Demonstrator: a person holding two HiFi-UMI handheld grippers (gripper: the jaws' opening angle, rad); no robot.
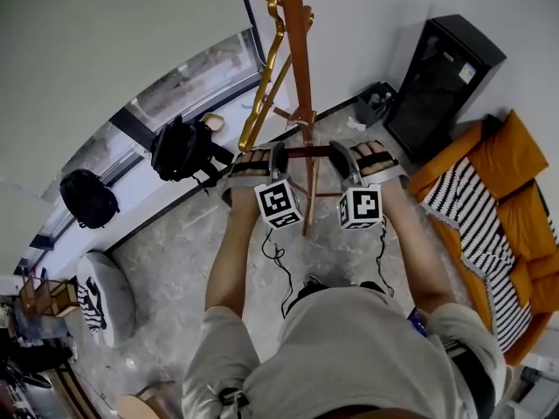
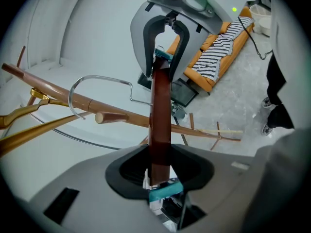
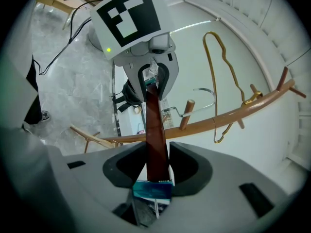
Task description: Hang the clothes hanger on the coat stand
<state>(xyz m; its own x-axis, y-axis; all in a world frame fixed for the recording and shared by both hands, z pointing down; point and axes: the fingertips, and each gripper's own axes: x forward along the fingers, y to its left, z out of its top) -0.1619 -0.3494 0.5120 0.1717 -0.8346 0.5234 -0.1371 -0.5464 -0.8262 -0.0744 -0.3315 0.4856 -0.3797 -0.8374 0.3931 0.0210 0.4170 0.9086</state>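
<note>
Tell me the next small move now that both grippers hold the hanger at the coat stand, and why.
Probably ease both grippers down a little, together. The left gripper and right gripper each clamp the hanger, and its wire hook loops by a peg on the coat stand. Whether it already bears on the peg I cannot tell. Lowering should seat it before any release.

Grey marble floor (image 1: 175,260) meets white wall (image 1: 87,24) — orange sofa (image 1: 515,160) beside black cabinet (image 1: 441,77).

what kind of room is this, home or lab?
Probably a home-style living room, though it could be staged: an orange sofa with a striped throw, a wooden coat stand, and a backpack by the window.
</note>
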